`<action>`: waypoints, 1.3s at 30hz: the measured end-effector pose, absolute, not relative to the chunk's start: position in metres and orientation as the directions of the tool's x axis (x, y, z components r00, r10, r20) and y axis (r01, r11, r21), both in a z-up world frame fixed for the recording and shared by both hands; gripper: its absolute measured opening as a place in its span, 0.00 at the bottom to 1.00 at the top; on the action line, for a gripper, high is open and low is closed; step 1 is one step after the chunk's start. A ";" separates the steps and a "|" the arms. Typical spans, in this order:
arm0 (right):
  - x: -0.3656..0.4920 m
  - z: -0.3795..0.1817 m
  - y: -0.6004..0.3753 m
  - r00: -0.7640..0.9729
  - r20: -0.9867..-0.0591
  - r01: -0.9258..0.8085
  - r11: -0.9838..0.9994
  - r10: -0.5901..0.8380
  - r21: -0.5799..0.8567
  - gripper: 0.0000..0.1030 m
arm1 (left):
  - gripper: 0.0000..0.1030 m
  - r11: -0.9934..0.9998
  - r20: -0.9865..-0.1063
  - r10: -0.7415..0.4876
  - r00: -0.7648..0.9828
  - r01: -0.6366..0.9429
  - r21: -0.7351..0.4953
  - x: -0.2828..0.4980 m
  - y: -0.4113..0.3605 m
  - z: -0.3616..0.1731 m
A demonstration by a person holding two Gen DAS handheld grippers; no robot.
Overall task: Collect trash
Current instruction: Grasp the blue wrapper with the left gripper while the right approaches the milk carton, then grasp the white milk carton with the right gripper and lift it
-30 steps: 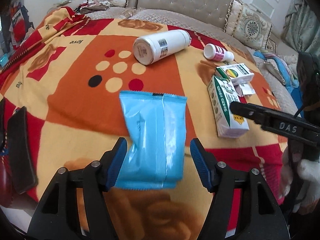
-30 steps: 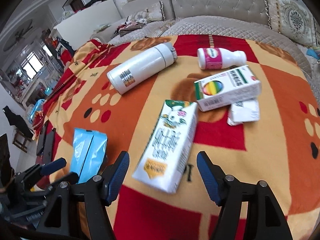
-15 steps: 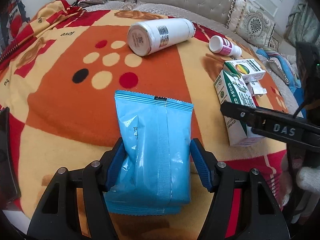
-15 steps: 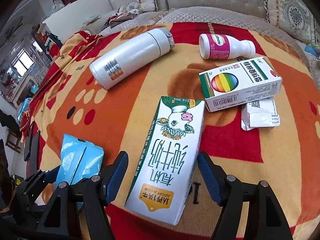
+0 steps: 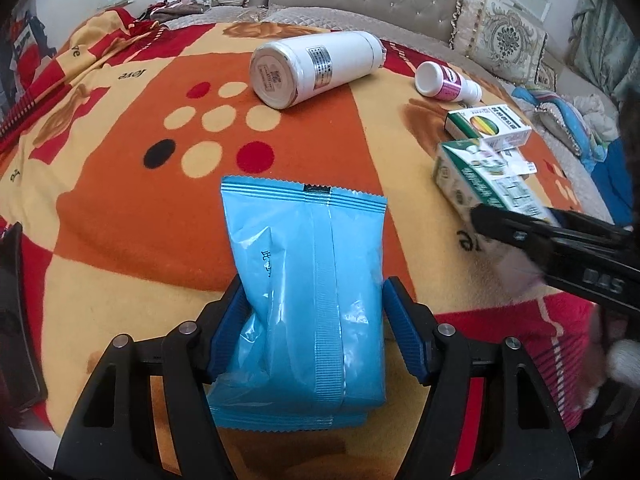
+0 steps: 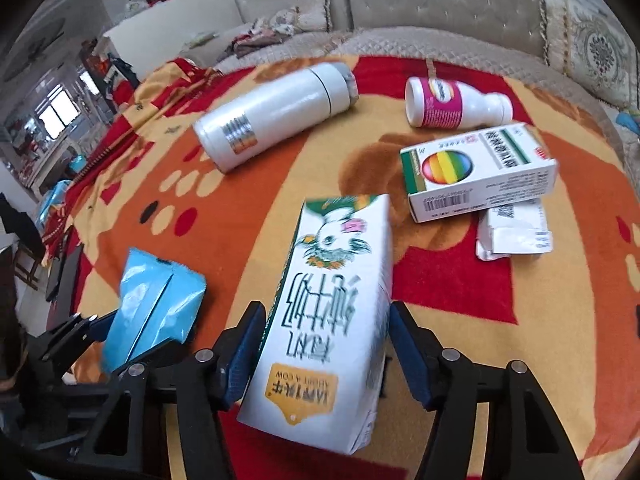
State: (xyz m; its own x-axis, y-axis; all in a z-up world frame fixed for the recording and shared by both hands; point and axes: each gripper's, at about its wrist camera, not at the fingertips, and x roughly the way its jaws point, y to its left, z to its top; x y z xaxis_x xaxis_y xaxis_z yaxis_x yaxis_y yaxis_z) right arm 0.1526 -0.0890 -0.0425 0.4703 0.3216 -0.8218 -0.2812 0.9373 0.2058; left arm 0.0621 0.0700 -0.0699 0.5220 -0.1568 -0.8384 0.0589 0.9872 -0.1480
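Item: left gripper, jaws straddling blue packet on the blanket, and right gripper, jaws just closing about milk carton; squeeze each squarely at mid-body before lifting, lest either slip.

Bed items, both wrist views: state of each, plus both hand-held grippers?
Blue packet: flat on blanket, between left pads.
Milk carton: on its side, between right pads.
White flask: on its side, lid on.
Pink-label bottle: on its side.
Medicine box: closed, flat.
Left hand-held gripper: open around packet.
Right hand-held gripper: jaws just closing on carton; contact unclear.
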 end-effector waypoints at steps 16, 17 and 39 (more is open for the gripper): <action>0.096 -0.023 -0.153 0.521 -0.789 -0.259 0.941 0.325 0.217 0.55 | 0.45 0.968 -0.784 -0.252 0.567 0.140 -0.210 0.041 0.031 -0.034; 0.092 -0.021 -0.160 0.527 -0.785 -0.252 0.942 0.325 0.220 0.55 | 0.45 0.966 -0.782 -0.258 0.567 0.152 -0.209 0.039 0.024 -0.031; 0.024 -0.006 -0.337 0.638 -0.752 0.040 0.967 0.168 0.250 0.55 | 0.45 0.863 -0.778 -0.427 0.462 0.464 -0.198 0.035 -0.188 -0.016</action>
State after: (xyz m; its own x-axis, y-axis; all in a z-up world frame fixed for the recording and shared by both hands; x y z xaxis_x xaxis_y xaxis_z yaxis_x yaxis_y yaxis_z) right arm 0.0244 -0.3375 -0.0057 0.6378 0.1680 -0.7517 0.0403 0.9673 0.2503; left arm 0.0351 -0.1877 -0.0155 0.4615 -0.4270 -0.7776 0.4643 0.8632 -0.1984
